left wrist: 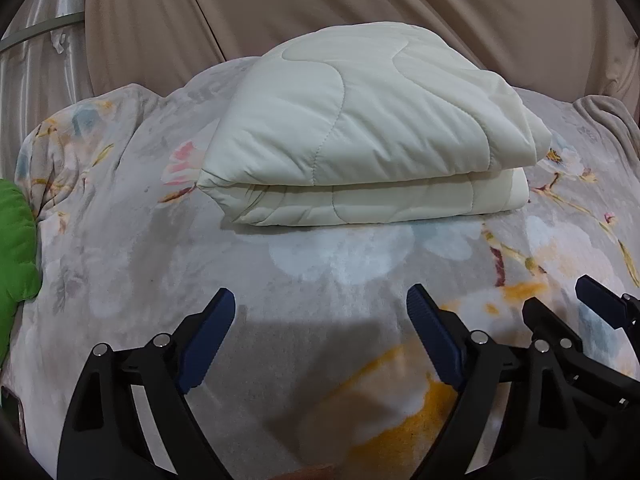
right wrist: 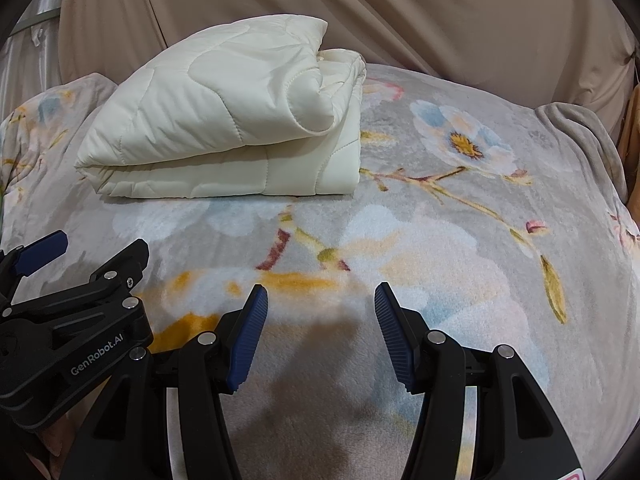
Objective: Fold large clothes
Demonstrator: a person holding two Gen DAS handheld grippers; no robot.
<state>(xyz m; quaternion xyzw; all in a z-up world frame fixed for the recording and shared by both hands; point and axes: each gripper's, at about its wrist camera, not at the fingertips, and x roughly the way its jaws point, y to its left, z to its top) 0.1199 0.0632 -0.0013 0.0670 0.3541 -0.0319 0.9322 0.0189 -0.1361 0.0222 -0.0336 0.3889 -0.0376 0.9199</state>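
Note:
A cream quilted comforter [left wrist: 360, 132] lies folded into a thick stack on the floral blanket [left wrist: 320, 272]; it also shows in the right wrist view [right wrist: 224, 128], at the far left. My left gripper [left wrist: 320, 300] is open and empty, hovering over the blanket well short of the stack's front fold. My right gripper [right wrist: 320, 296] is open and empty, beside the left one, to the right of the stack. The right gripper shows at the lower right of the left view [left wrist: 560, 300], and the left gripper at the lower left of the right view [right wrist: 100, 248].
The grey floral blanket [right wrist: 440, 220] covers the bed. A beige curtain [left wrist: 360, 0] hangs behind it. A green cushion [left wrist: 16, 240] lies at the left edge. A rumpled blanket edge [right wrist: 580, 132] rises at the far right.

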